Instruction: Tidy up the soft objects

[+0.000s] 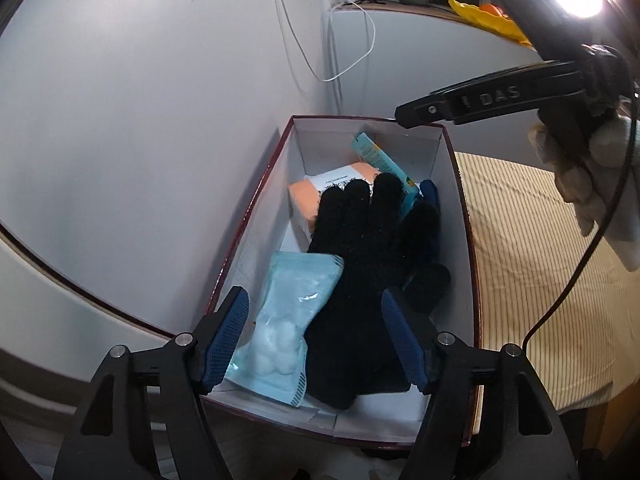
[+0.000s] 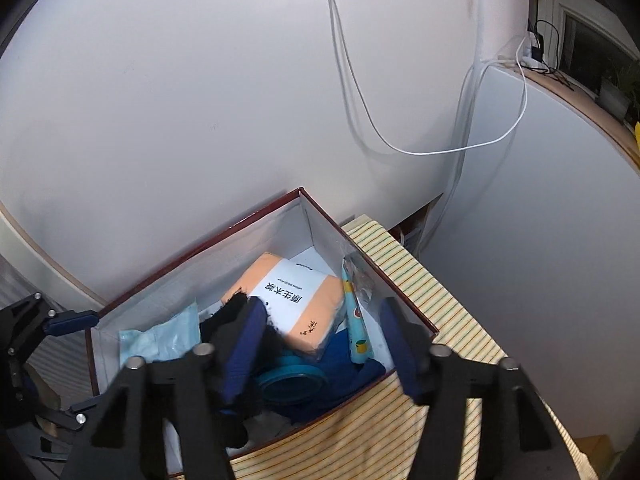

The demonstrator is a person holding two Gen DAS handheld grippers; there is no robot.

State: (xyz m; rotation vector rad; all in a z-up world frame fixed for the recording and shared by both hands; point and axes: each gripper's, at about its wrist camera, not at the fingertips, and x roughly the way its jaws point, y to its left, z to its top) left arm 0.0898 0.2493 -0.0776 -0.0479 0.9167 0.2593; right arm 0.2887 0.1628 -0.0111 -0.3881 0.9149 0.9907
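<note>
Lying in the red-rimmed box (image 1: 256,200), a black glove (image 1: 360,264) overlaps a cotton-ball pack (image 1: 280,320), with an orange tissue pack (image 2: 296,304) behind it. Left gripper (image 1: 316,344) and right gripper (image 2: 320,344) hover above the box, jaws wide, holding nothing.

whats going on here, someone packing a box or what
A person with a gripper in each hand is putting soft things into an open box that sits against the wall on a striped cloth. Inside lie a black glove, a pale blue pack of cotton balls, an orange tissue pack and a slim teal packet. The left gripper hangs open over the glove and cotton pack, holding nothing. The right gripper is open over the box too, empty.
</note>
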